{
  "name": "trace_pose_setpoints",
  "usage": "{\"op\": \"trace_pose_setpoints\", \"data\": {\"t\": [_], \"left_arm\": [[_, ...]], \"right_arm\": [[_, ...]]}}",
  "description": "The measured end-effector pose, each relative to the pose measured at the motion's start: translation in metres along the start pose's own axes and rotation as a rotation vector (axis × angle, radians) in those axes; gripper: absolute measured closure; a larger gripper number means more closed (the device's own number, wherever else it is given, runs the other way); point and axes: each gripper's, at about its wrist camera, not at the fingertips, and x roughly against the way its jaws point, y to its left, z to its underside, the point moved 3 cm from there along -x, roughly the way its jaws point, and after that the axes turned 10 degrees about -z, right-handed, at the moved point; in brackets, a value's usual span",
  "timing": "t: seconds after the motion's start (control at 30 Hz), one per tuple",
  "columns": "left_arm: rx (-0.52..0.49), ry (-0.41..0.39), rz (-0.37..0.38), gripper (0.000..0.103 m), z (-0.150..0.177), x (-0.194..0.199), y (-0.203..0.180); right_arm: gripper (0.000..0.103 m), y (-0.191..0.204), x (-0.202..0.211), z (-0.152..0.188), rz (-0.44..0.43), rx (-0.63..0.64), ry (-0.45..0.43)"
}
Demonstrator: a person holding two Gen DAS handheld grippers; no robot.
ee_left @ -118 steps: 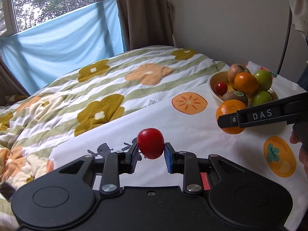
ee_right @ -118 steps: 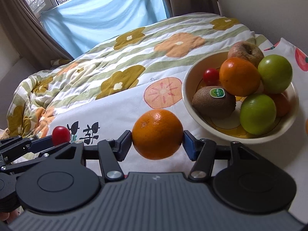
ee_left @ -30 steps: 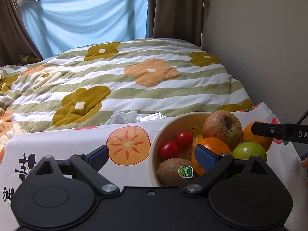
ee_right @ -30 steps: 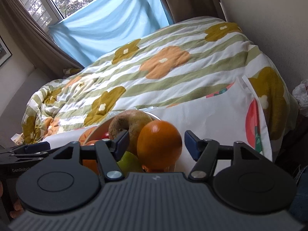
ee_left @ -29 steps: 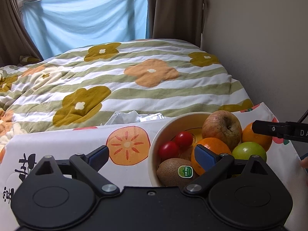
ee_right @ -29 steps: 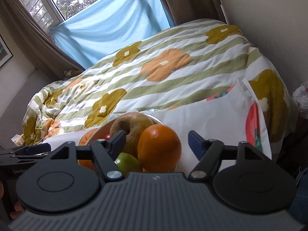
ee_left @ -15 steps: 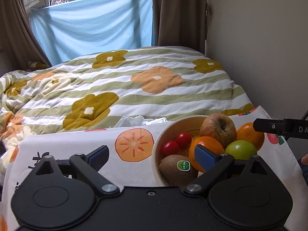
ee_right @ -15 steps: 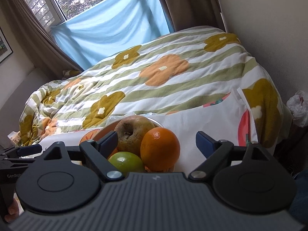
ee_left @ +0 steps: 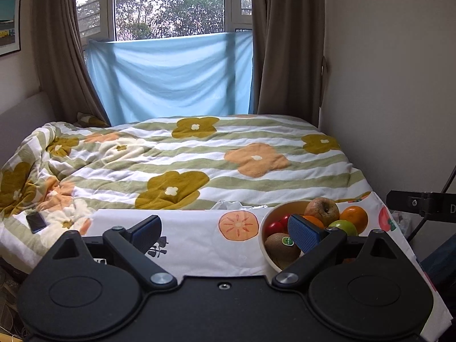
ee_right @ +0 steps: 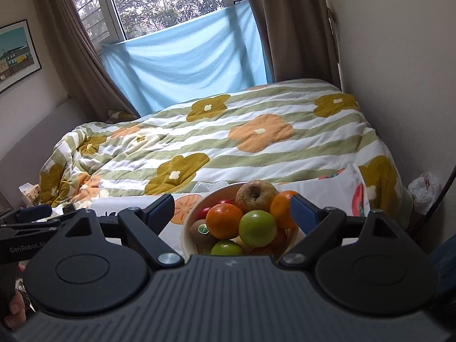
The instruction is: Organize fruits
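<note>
Both tools have pulled back and up from the fruit since a second ago, so the whole bedroom now shows beyond them. Left tool (ee_left: 225,229) stands wide apart and holds nothing; its right blue pad (ee_left: 303,235) overlaps the near side of the bowl (ee_left: 263,228) in the left wrist view. Right tool (ee_right: 232,209) is likewise spread wide and empty, framing the bowl (ee_right: 188,236) between its fingers. That cream bowl sits on a white cloth (ee_left: 196,245) printed with orange fruit slices, laid at the foot of a bed with a striped, flowered duvet (ee_left: 199,165). Piled in the bowl are a brownish apple (ee_right: 256,193) at the back with its stem dimple facing up, an orange (ee_right: 223,221) in front of it, a second orange (ee_right: 282,208) at the right rim, a green fruit (ee_right: 258,228) near the front, another green one (ee_right: 226,248) lower down, and red cherry tomatoes (ee_left: 275,226) on the left. A kiwi (ee_left: 280,246) lies on its side at the front left, long axis roughly along the rim, its green sticker facing up. A phone (ee_left: 36,221) lies on the duvet at far left.
</note>
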Motion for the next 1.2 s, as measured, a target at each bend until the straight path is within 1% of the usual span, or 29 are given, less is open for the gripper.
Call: {"op": "trace_pose_setpoints", "data": {"t": [0.13,0.27,0.43,0.47,0.53,0.73,0.93,1.2], "left_arm": [[-0.006,-0.032,-0.006,0.005,0.005,0.03,0.024],[-0.01,-0.043,-0.002,0.005,0.015,0.049,0.042],[-0.041,-0.047,0.002,0.005,0.034,0.068,0.054],[-0.042,-0.047,0.002,0.004,0.038,0.071,0.057],[-0.038,-0.043,0.001,0.0,0.044,0.075,0.061],[-0.042,-0.012,-0.012,0.0,0.059,0.076,0.073],[-0.034,-0.003,-0.005,0.0,0.066,0.078,0.081],[-0.02,0.004,-0.009,0.0,0.068,0.079,0.084]], "right_arm": [[0.0,0.034,0.03,0.01,0.041,0.055,-0.009],[0.0,0.062,0.049,0.026,0.073,0.11,-0.011],[0.0,0.084,0.059,0.047,0.094,0.12,0.01],[0.0,0.088,0.06,0.051,0.102,0.121,0.018],[0.0,0.092,0.061,0.06,0.12,0.12,0.033],[0.0,0.097,0.061,0.079,0.153,0.102,0.071],[0.0,0.101,0.063,0.085,0.159,0.094,0.074],[0.0,0.101,0.065,0.084,0.165,0.087,0.071]]}}
